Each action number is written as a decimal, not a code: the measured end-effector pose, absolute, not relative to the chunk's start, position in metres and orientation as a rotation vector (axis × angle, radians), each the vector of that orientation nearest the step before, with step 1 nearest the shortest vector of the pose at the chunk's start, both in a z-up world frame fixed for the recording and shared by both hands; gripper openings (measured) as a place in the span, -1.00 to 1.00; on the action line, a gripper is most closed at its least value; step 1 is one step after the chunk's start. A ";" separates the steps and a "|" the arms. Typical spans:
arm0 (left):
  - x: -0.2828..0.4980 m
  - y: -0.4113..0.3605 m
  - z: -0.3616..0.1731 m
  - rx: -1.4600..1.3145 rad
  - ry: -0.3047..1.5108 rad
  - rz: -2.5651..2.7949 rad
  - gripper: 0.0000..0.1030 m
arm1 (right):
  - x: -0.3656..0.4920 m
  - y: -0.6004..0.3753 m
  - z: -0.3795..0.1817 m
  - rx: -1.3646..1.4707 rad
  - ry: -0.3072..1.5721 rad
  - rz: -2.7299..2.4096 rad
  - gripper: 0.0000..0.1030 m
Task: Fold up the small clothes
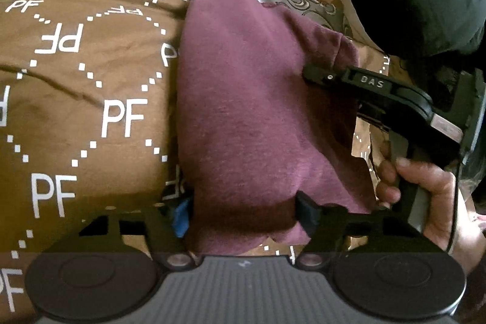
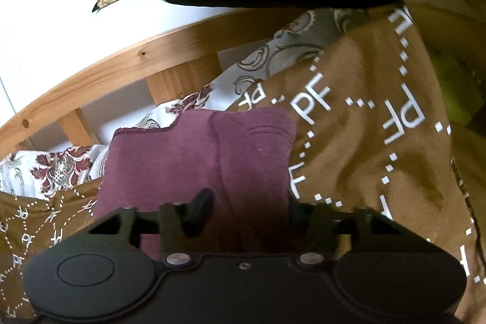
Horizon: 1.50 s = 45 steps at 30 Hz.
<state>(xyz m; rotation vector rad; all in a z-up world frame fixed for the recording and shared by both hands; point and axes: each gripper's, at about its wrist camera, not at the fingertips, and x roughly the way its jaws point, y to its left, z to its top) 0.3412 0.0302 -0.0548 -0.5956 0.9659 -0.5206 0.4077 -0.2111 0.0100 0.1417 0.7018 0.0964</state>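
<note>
Both the left gripper (image 1: 244, 213) and right gripper (image 2: 243, 210), fingers apart, straddle a maroon garment (image 1: 258, 111) on the brown bedspread (image 1: 76, 111), seemingly pinning it near the wooden bed frame (image 2: 106, 63) for folding.

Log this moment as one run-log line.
task: fold small clothes | maroon garment on brown PF blanket | left gripper open, straddling hem | right gripper open over garment
</note>
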 end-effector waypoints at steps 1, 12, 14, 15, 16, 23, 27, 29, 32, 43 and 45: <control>0.342 0.029 -0.052 -0.590 0.968 -0.512 0.22 | 0.405 -0.207 0.013 0.129 0.694 0.093 -0.48; 0.322 0.046 -0.003 -0.510 0.903 -0.446 0.12 | 0.358 -0.164 0.062 -0.065 0.540 0.180 -0.57; 0.315 0.057 0.009 -0.491 0.874 -0.410 0.13 | 0.353 -0.157 0.071 -0.058 0.517 0.203 -0.57; 0.312 0.062 0.012 -0.489 0.862 -0.395 0.13 | 0.354 -0.151 0.076 -0.050 0.505 0.217 -0.58; 0.308 0.070 0.017 -0.491 0.848 -0.372 0.13 | 0.354 -0.146 0.081 -0.048 0.493 0.225 -0.58; 0.288 0.130 0.034 -0.529 0.815 -0.197 0.13 | 0.362 -0.086 0.093 -0.008 0.414 0.363 -0.58; 0.283 0.161 0.031 -0.535 0.808 -0.139 0.14 | 0.373 -0.048 0.088 0.008 0.423 0.447 -0.58; 0.284 0.173 0.024 -0.558 0.804 -0.142 0.14 | 0.376 -0.031 0.086 0.002 0.431 0.473 -0.58; 0.289 0.181 0.011 -0.587 0.792 -0.169 0.15 | 0.378 -0.016 0.083 -0.029 0.429 0.494 -0.58; 0.336 0.166 -0.015 -0.585 0.761 -0.237 0.20 | 0.409 -0.031 0.067 -0.031 0.441 0.349 -0.58; 0.339 0.164 -0.020 -0.568 0.763 -0.231 0.28 | 0.419 -0.038 0.060 -0.013 0.469 0.317 -0.57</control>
